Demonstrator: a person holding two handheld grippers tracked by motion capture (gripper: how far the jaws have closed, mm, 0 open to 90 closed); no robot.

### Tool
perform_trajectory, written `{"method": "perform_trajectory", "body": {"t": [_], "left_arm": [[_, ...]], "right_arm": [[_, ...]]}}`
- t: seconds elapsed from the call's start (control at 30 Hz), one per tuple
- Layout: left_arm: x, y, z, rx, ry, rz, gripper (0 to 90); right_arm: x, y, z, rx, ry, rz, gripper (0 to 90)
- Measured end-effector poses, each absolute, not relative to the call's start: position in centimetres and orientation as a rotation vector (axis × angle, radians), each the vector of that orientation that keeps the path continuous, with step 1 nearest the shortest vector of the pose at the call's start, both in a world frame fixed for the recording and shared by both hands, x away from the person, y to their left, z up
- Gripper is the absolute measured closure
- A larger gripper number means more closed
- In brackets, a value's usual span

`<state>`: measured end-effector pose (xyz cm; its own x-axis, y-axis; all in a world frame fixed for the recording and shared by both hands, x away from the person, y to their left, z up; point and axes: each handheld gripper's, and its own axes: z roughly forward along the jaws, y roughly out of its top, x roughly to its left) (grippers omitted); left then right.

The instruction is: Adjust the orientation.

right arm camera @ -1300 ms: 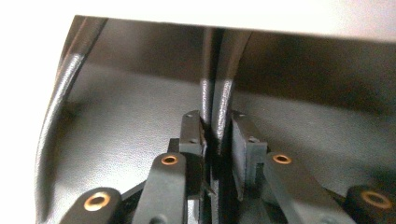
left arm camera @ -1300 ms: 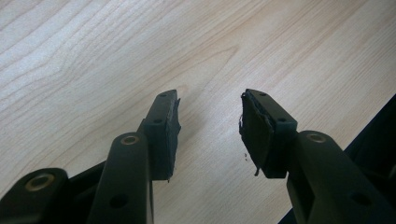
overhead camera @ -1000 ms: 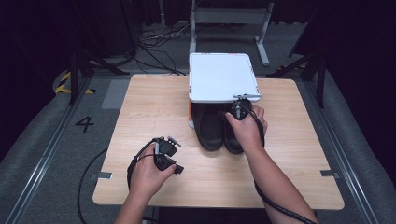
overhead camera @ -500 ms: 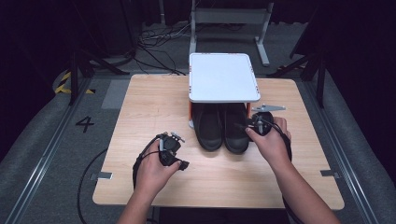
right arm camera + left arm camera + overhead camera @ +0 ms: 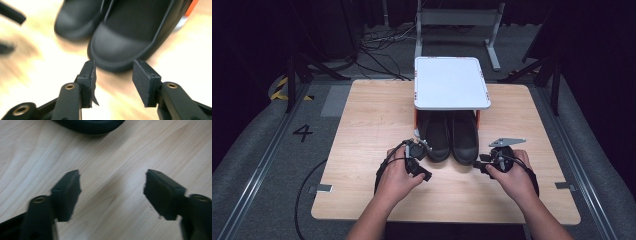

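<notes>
Where the person's forearms come in from the near edge of the pale wooden table, each hand holds a black two-jaw gripper low over the boards. The left gripper has its jaws spread wide with bare wood grain between them and nothing in its grasp; in the high view the left gripper sits just beside the toe of the left-hand shoe, and in the left gripper view a curved black edge of that shoe shows at the top. The right gripper has its jaws parted to a moderate gap, empty, and aimed at the rounded toe of the nearer shoe, which lies just beyond the tips; whether the pads touch the toe cannot be told. In the high view the right gripper sits just right of the shoe toes, carrying its grey three-cornered plate on top. Just past both grippers stands the pair of black low-cut shoes, side by side with toes toward the person. Their heels are tucked beneath the white flat-topped rectangular shelf on orange legs, which stands at the table's far middle.
</notes>
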<state>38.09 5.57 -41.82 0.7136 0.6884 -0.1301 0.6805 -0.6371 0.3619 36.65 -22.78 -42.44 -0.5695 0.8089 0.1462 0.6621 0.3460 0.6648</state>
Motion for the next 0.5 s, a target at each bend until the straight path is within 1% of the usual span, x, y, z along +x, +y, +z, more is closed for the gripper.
{"method": "perform_trajectory", "body": {"t": [0.03, 0.07, 0.1, 0.17, 0.2, 0.23, 0.27, 0.33, 0.37, 0.5], "left_arm": [[38.2, 5.4, -41.8, 2.536, 1.054, 0.023, 35.5], [38.3, 5.3, -41.9, 2.55, 1.052, 0.018, 42.5], [38.3, 5.0, -42.0, 2.552, 1.057, 0.007, 49.5], [38.5, 4.8, -42.0, 2.554, 1.053, -0.007, 59.7], [38.5, 4.8, -42.0, 2.554, 1.053, -0.007, 63.2], [38.7, 4.7, -42.1, 2.552, 1.06, -0.018, 66.6], [39.0, 4.3, -42.4, 2.556, 1.069, -0.03, 69.4], [39.1, 4.1, -42.5, 2.56, 1.065, -0.04, 72.9], [39.2, 3.5, -42.9, 2.567, 1.05, -0.066, 73.8], [39.5, 2.3, -43.4, 2.574, 1.017, -0.112, 74.4]], "right_arm": [[36.5, -22.8, -42.5, 1.332, 2.415, 1.025, 61.7], [36.5, -22.9, -42.6, 1.336, 2.425, 1.011, 65.7], [36.5, -23.0, -42.7, 1.338, 2.443, 0.972, 72.1], [36.6, -23.0, -42.9, 1.351, 2.494, 0.907, 81.0], [36.6, -23.0, -42.9, 1.351, 2.494, 0.907, 81.0], [36.8, -23.0, -43.0, 1.357, 2.536, 0.864, 87.6], [36.9, -22.9, -43.1, 1.356, 2.55, 0.847, 89.3], [37.0, -22.8, -43.1, 1.359, 2.564, 0.83, 90.0], [37.2, -22.4, -43.1, 1.35, 2.584, 0.811, 90.0], [37.4, -21.1, -43.2, 1.346, 2.628, 0.82, 89.9]]}}
